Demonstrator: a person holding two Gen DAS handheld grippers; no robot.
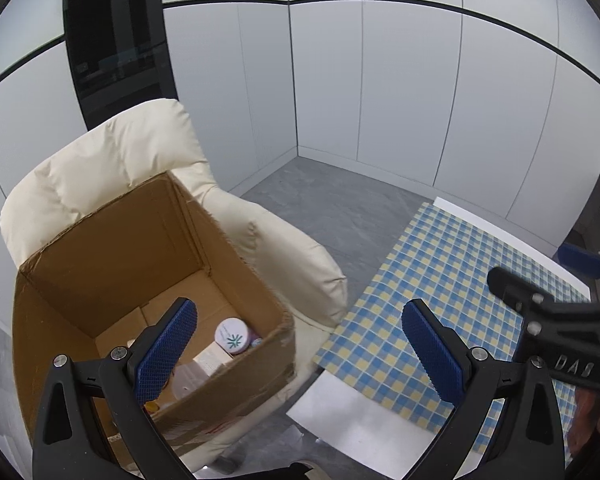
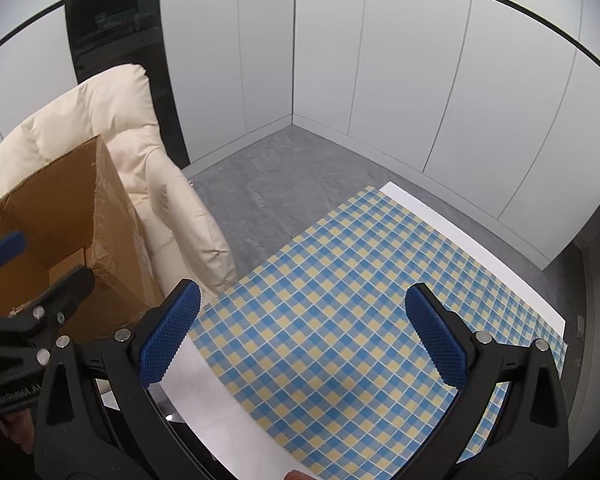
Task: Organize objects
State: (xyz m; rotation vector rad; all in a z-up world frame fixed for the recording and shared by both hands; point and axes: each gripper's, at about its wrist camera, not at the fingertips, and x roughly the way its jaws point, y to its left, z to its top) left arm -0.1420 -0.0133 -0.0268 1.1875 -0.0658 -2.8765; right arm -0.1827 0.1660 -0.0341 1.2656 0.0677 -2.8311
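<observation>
So the biggest thing is the cream armchair (image 1: 112, 184) at about 10 o'clock in the left wrist view, with a cardboard box (image 1: 204, 380) sitting on its seat, flaps open at the top. At 4 o'clock there's the surface (image 2: 204, 400), white, mostly covered by a blue and yellow checked cloth (image 2: 340, 320) that looks bare in both views. Grey floor (image 1: 320, 208) fills the gap between chair and surface.

Inside the box, down at the bottom: a white round jar (image 1: 233, 336) with a green leaf logo on its lid, lying just beside a small pale carton (image 1: 212, 360), plus a couple more bits too hidden to name.

The left gripper (image 1: 300, 346) hangs over the box's near corner, jaws spread wide, holding nothing. The right gripper (image 2: 300, 336) hovers above the cloth, jaws equally released and empty.
</observation>
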